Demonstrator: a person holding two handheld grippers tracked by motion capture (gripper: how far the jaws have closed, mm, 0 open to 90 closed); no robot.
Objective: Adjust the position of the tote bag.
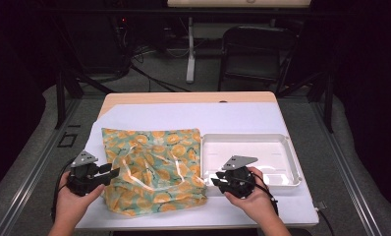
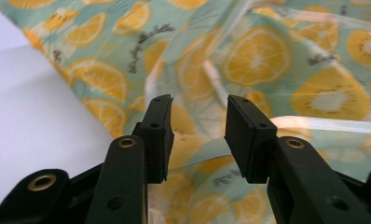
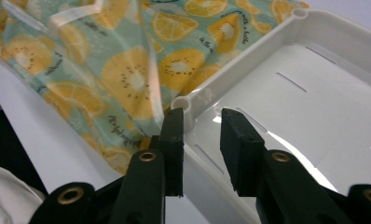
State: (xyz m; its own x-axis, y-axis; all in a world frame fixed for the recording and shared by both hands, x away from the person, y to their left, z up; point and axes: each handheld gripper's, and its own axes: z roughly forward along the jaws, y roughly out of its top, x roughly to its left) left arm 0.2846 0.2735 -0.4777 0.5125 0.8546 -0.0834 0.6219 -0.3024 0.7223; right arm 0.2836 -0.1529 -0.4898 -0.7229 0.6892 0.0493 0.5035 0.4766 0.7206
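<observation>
1. Your left tool (image 1: pixel 111 172) sits at the near left edge of the fruit-print bag (image 1: pixel 154 169), its jaws parted to a middling gap with nothing between the pads; the clear film of the bag lies just beyond them.
2. Your right tool (image 1: pixel 217 178) hovers at the near left corner of the white plastic tray (image 1: pixel 288 147), jaws likewise half open and empty, straddling the tray's rim.
3. The bag lies crumpled on the white sheet (image 1: pixel 149 118) that covers the surface, left of the tray, with its right edge touching the tray wall.
4. Risk on the left: the film looks slick and loose, so a shallow pinch could catch only one layer and slip out when you lift.
5. Risk on the right: closing here would likely clamp the tray rim instead of the bag, and any pull could then drag the tray across the sheet.
6. Pulling the two tools apart unevenly could bunch the bag further.
</observation>
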